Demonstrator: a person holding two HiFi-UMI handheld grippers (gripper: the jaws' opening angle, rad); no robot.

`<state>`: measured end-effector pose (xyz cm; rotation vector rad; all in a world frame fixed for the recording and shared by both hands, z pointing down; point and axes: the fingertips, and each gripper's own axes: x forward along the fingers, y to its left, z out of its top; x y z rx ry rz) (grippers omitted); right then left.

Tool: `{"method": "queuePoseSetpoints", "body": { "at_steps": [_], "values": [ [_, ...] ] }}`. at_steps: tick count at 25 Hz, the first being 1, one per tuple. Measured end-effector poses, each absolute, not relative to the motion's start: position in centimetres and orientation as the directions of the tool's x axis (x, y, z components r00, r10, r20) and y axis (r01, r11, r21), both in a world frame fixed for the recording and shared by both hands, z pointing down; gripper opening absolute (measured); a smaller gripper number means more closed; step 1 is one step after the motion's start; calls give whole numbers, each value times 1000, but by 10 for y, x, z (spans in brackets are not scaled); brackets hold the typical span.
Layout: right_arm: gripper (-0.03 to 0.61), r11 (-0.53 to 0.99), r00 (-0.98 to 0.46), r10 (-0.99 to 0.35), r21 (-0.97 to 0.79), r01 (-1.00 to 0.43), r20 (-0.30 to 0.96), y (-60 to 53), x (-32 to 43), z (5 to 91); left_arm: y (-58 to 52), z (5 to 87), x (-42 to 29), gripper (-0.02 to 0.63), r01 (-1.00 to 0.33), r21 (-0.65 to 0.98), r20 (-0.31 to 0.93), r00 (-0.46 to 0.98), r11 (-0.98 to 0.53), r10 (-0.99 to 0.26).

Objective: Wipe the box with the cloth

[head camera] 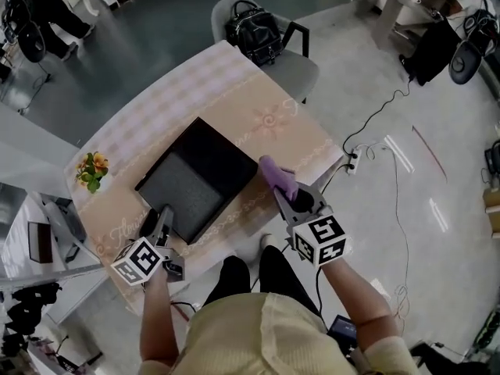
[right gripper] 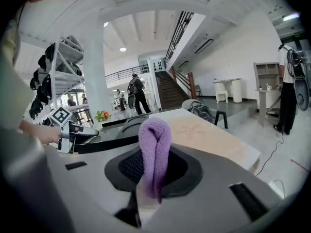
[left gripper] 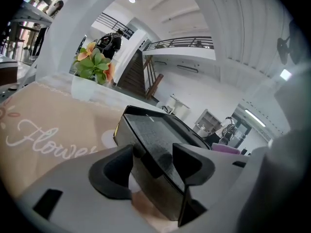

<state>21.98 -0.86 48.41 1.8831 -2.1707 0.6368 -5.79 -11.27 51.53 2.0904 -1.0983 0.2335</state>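
A flat black box (head camera: 195, 178) lies in the middle of a beige tablecloth (head camera: 266, 123). At its near left corner my left gripper (head camera: 162, 213) straddles the edge. In the left gripper view that corner of the box (left gripper: 155, 130) sits between the wide jaws of the left gripper (left gripper: 153, 159), and a sliver of tablecloth shows beside the left pad. My right gripper (head camera: 285, 194) hovers off the box's right edge, shut on a folded purple cloth (head camera: 275, 174). The cloth (right gripper: 154, 144) stands up out of the right gripper (right gripper: 154, 166), with the box (right gripper: 104, 142) to its left.
A small pot of flowers (head camera: 92, 170) stands at the table's left corner. Behind the table is a grey chair with a black bag (head camera: 254, 30) on it. A power strip and cable (head camera: 351, 158) lie on the floor to the right. The table's near edge runs close to the person's knees.
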Motion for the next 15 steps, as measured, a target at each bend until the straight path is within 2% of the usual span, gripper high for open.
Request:
{"method": "queuePoseSetpoints", "body": {
  "at_steps": [8,15],
  "values": [
    [81,292,-362,-797,-216,-932,484,-13,151,508,-112,514,-59,261,-758,538,478,635,-369,-607],
    [81,466,-511,-705,-221,-857,492,1,100,508,-111,514,-58,261,-754,538,473,641,-377,-605]
  ]
}}
